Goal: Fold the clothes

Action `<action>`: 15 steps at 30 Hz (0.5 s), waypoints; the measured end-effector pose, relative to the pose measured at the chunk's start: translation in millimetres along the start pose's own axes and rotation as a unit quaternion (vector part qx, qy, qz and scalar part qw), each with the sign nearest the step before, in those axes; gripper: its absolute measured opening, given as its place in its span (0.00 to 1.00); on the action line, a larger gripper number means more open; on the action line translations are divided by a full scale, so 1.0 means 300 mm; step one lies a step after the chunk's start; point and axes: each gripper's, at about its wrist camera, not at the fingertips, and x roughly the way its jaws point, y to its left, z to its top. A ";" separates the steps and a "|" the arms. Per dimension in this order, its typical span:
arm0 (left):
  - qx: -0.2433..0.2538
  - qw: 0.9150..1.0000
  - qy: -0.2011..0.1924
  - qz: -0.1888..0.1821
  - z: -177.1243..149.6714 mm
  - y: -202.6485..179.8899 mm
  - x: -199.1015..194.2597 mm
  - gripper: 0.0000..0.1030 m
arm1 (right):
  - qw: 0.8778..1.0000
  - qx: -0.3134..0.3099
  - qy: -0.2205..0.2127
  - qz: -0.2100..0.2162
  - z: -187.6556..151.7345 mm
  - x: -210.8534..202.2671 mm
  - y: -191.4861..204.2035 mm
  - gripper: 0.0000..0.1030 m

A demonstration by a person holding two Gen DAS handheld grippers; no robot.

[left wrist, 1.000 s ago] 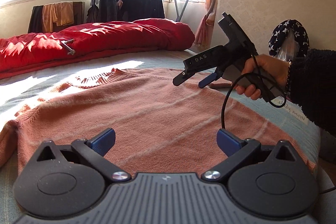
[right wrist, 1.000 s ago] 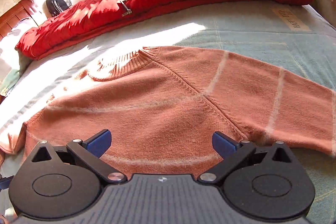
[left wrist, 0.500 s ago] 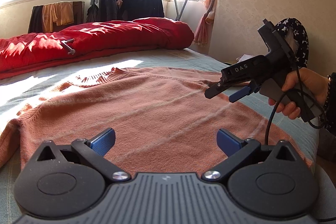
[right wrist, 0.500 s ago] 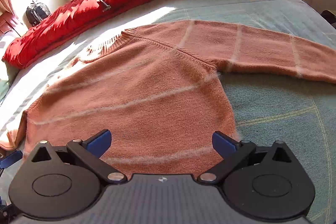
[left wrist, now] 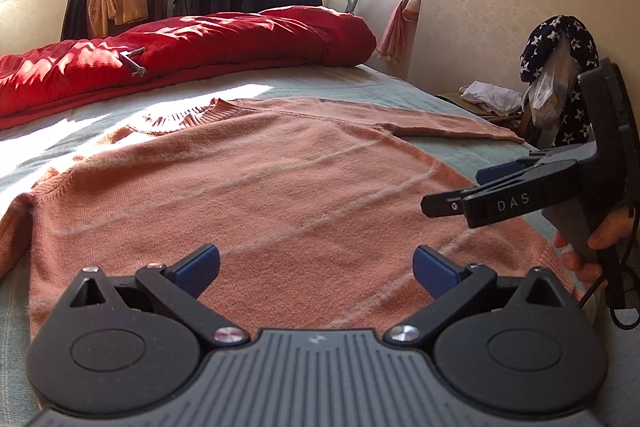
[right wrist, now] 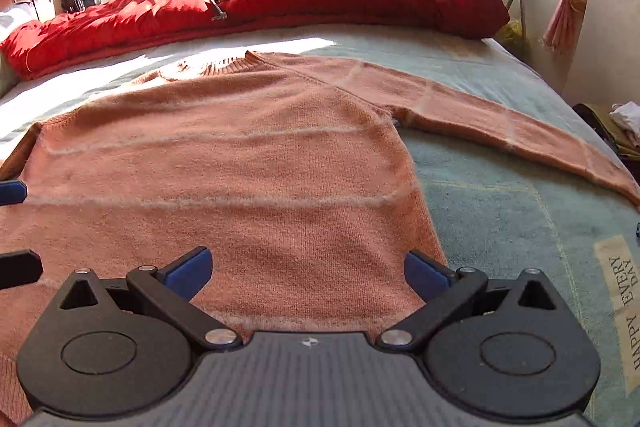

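My left gripper [left wrist: 316, 267] and right gripper [right wrist: 306, 269] both gape wide, holding nothing, poised over the hem of the salmon sweater [right wrist: 224, 179]. It lies flat on the bed [right wrist: 500, 211], one sleeve reaching the right edge. A bag [left wrist: 554, 87] hangs beyond, contents unclear.

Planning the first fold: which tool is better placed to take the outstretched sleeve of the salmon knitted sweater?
Probably the right tool: open, at the hem's right corner, with the salmon knitted sweater's outstretched sleeve on its side. The left tool faces the body.
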 end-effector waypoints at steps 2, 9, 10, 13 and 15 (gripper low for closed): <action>0.000 1.000 0.007 0.023 -0.017 -0.007 0.015 0.99 | 1.000 0.006 -0.020 0.016 0.018 0.031 0.025 1.00; -0.022 0.995 0.053 0.080 -0.088 0.007 0.045 0.99 | 0.997 0.005 -0.023 0.067 0.028 0.193 0.048 1.00; -0.024 0.994 0.059 0.087 -0.098 0.006 0.046 0.99 | 0.997 0.008 -0.030 0.073 0.011 0.202 0.039 1.00; -0.022 0.993 0.057 0.101 -0.124 -0.005 0.026 0.99 | 0.994 0.031 -0.036 0.100 0.000 0.205 0.001 1.00; -0.028 0.992 0.060 0.104 -0.122 -0.007 0.018 0.99 | 0.993 0.040 -0.019 0.109 0.023 0.198 -0.015 1.00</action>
